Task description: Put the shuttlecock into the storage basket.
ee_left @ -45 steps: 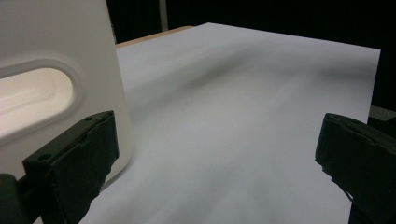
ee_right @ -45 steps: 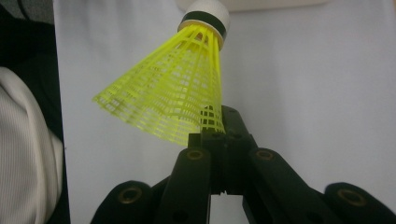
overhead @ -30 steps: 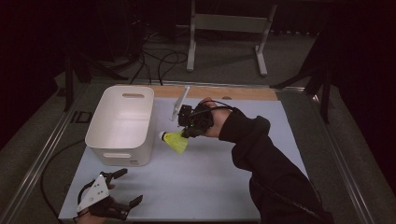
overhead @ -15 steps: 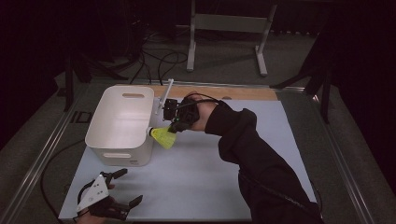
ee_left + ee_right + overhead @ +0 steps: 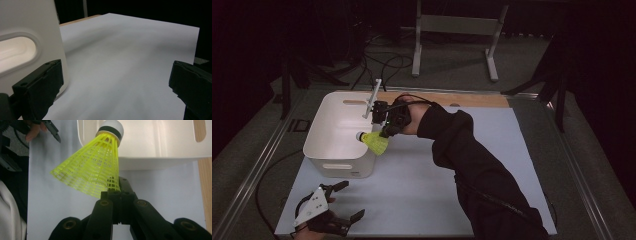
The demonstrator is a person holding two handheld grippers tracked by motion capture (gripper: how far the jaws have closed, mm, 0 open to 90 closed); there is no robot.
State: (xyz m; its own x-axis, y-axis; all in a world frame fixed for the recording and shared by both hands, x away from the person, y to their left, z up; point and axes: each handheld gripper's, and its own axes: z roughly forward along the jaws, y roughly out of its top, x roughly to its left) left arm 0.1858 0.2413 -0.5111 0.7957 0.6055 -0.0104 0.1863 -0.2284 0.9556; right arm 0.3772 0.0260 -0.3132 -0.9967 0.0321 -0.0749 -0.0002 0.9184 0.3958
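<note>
A yellow shuttlecock [image 5: 374, 142] with a white cork tip hangs over the right rim of the white bin [image 5: 319, 125], cork pointing into the bin. My right gripper [image 5: 384, 134] is shut on the edge of its skirt. In the right gripper view the shuttlecock [image 5: 92, 170] rises from the closed gripper [image 5: 117, 192], with the bin [image 5: 155, 140] just beyond. My left gripper [image 5: 352, 200] rests open at the mat's near left corner, nothing between its jaws. The left gripper view has that gripper [image 5: 117, 82] facing bare mat, the bin's handle wall [image 5: 30, 25] at its left.
A pale mat [image 5: 422, 180] covers the table, with a wooden strip [image 5: 472, 100] along its far edge. Behind the table stand a metal frame [image 5: 452, 25] and floor cables [image 5: 377, 60]. The person's dark sleeve [image 5: 477, 165] crosses the mat's right half.
My right gripper has carried the shuttlecock leftward, from over the mat to over the bin's right rim. The left gripper has stayed put.
</note>
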